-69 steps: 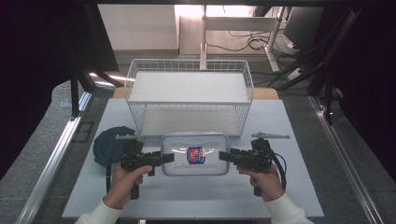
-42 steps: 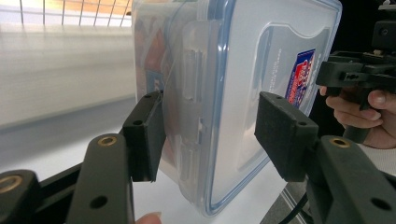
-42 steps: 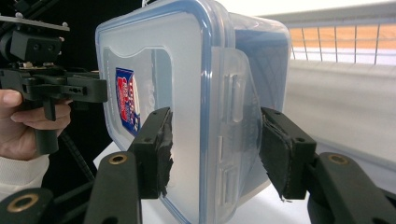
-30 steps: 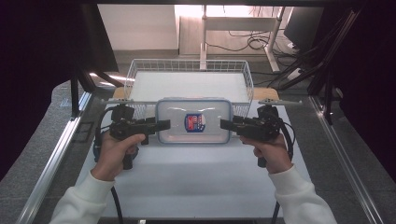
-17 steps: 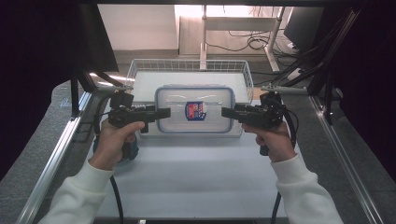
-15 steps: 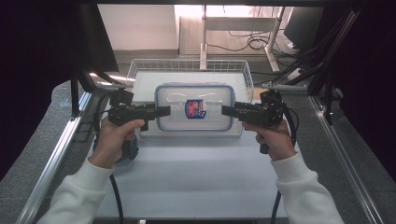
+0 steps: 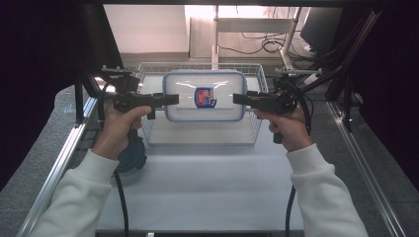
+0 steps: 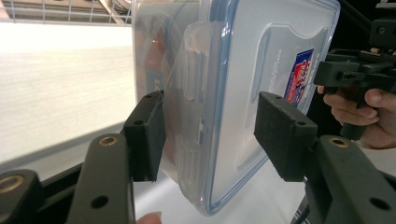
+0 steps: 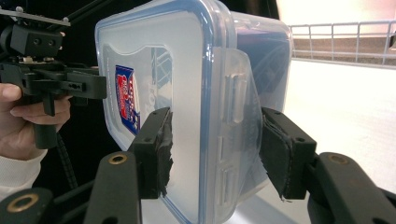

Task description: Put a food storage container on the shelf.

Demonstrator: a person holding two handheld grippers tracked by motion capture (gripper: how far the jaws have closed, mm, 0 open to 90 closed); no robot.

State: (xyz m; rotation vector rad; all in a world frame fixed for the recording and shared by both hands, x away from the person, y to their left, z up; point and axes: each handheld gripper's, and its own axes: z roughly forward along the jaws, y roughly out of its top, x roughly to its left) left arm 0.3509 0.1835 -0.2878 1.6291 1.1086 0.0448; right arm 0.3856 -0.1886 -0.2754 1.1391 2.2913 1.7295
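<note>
A clear plastic container (image 7: 205, 96) with a blue-rimmed lid and a red-and-blue label hangs in the air over the wire basket (image 7: 202, 134), lid facing the camera. My left gripper (image 7: 170, 98) is shut on its left end and my right gripper (image 7: 239, 98) on its right end. In the left gripper view the pads (image 8: 147, 135) clamp the container (image 8: 233, 70) across its side latch, one on the base and one on the lid. In the right gripper view the pads (image 9: 156, 149) pinch the container (image 9: 187, 70) the same way at the other latch.
The white wire basket stands at the table's far side, its floor white. A dark teal round object (image 7: 131, 155) lies on the white mat (image 7: 207, 187) beneath the left forearm. Metal frame rails (image 7: 59, 163) run along both sides of the table.
Both hands have carried the container up off the mat and away from the person, until it hangs over the basket. The grips on its two ends have stayed the same.
</note>
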